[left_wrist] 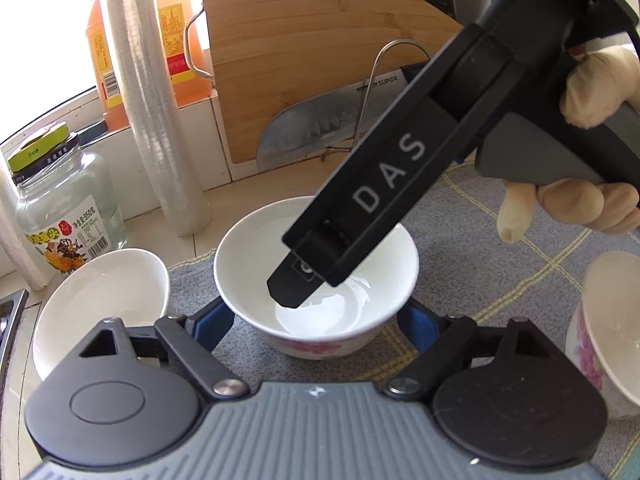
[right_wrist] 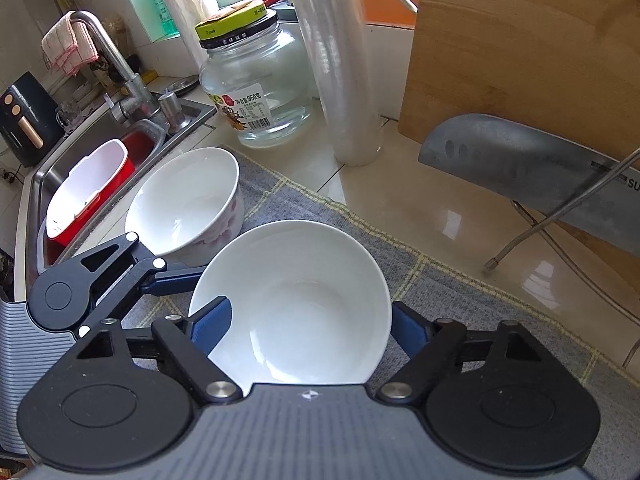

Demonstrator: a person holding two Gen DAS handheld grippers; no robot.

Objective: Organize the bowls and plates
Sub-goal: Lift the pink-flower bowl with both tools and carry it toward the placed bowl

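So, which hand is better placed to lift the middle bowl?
Probably left: the left gripper flanks the bowl on both sides; the right gripper has one finger inside.

Light: bright daylight from window (left_wrist: 48, 20), blown out white.
Glare: sheen on bench (right_wrist: 440, 216) and bowl (right_wrist: 296, 304).
Shadows: soft, faint.
Edges: strong fisheye bending, dark corners.
Focus: mostly sharp.

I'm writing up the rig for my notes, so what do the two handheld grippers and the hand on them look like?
Both the left gripper and right gripper have ribbed grey bodies, black linkage arms with silver pivot pins, round black caps and blue finger pads. One black finger, seen side-on, carries white DAS lettering. The hand wears a cream fabric glove.
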